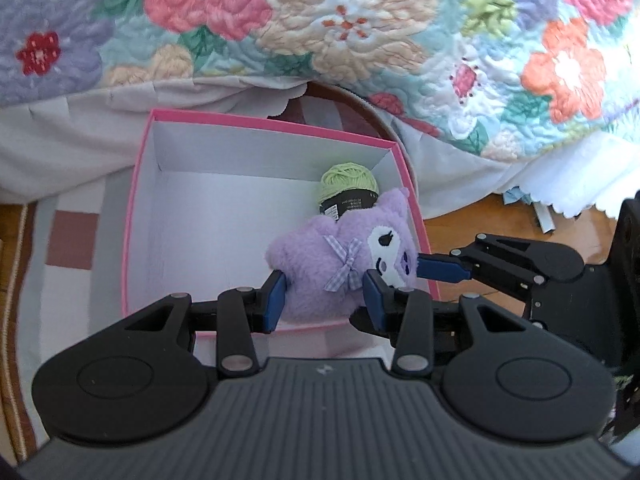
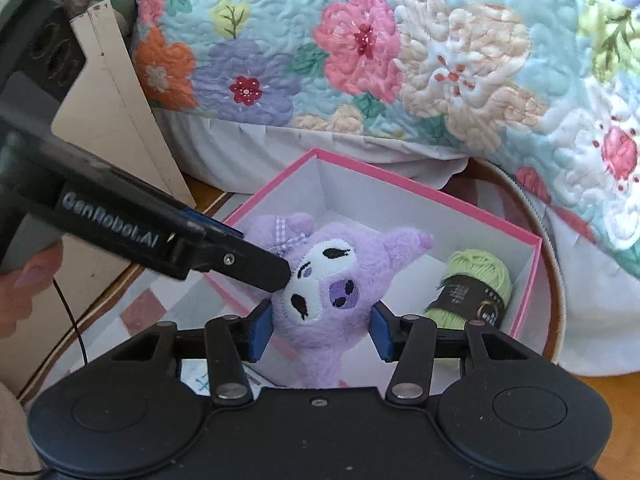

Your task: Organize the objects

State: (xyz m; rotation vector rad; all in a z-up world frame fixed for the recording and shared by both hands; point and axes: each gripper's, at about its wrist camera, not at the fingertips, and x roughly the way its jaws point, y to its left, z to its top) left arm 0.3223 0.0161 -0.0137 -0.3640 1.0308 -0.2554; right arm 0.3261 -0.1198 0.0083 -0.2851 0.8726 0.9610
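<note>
A fluffy purple plush toy [image 1: 320, 268] with a white face and gingham bow sits between both grippers' blue fingers, ahead of which lies a green yarn ball [image 1: 349, 190] inside the pink-rimmed white box [image 1: 256, 126].

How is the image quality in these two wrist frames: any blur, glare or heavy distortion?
Left wrist view: sharp on the purple plush and pink box; fisheye bends the floral quilt; daylight is soft, no glare. Right wrist view: plush and green yarn are crisp, but the left gripper crossing close to the lens is smeared, its printed lettering soft; the quilt looks slightly washed out at right.
</note>
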